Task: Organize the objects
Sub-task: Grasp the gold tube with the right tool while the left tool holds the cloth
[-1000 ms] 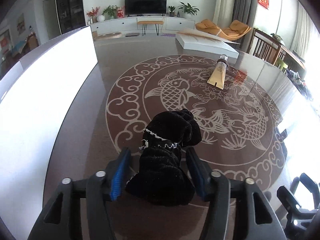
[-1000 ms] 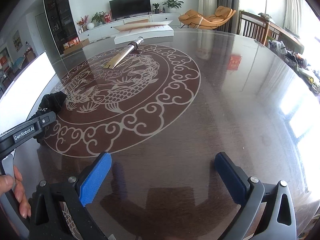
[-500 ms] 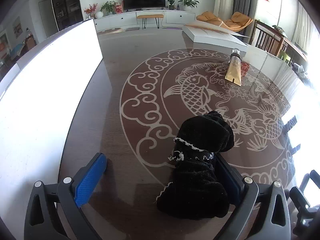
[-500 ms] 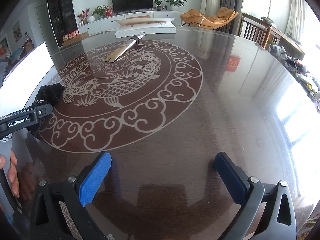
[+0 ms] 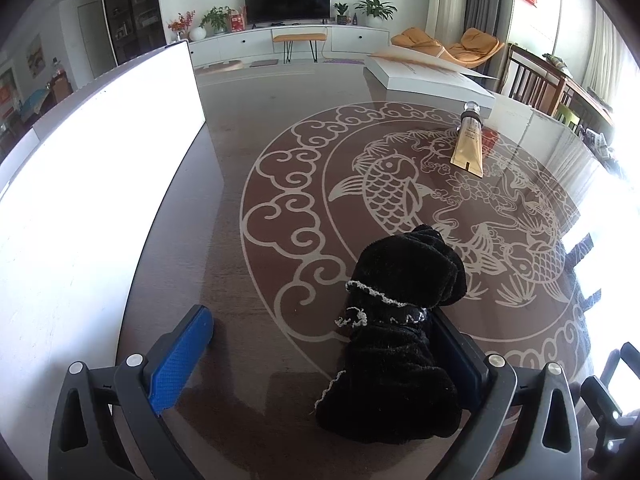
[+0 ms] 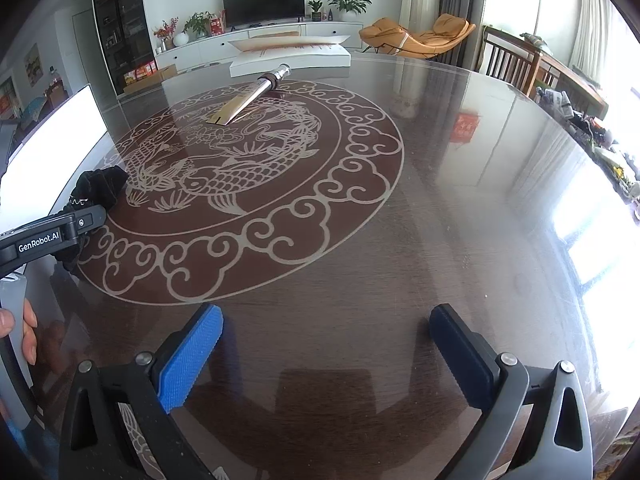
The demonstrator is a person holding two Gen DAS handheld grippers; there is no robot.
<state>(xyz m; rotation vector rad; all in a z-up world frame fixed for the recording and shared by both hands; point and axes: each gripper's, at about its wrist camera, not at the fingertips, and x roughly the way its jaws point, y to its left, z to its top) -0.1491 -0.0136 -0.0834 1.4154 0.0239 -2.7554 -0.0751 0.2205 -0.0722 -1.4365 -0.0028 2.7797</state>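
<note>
A black fuzzy cloth bundle (image 5: 400, 320) with a white trim lies on the dark round table (image 5: 248, 184). My left gripper (image 5: 324, 344) is open wide around it; the bundle leans against the right finger, and the left pad (image 5: 180, 360) stands well apart from it. A gold tube (image 5: 469, 144) with a clear cap lies farther off on the fish pattern. In the right wrist view the bundle (image 6: 100, 188) shows at the left behind the left gripper's body, and the tube (image 6: 250, 96) lies at the back. My right gripper (image 6: 324, 356) hangs open over bare table.
A large white panel (image 5: 80, 208) runs along the table's left side. A flat white box (image 5: 428, 78) sits at the table's far edge, also seen as the white box (image 6: 288, 54). A hand (image 6: 16, 332) holds the left gripper's handle. Chairs stand beyond the right edge.
The left gripper's jaws have spread from close around the black bundle to wide open, letting it go. The bundle now rests by the right finger. The right gripper kept still.
</note>
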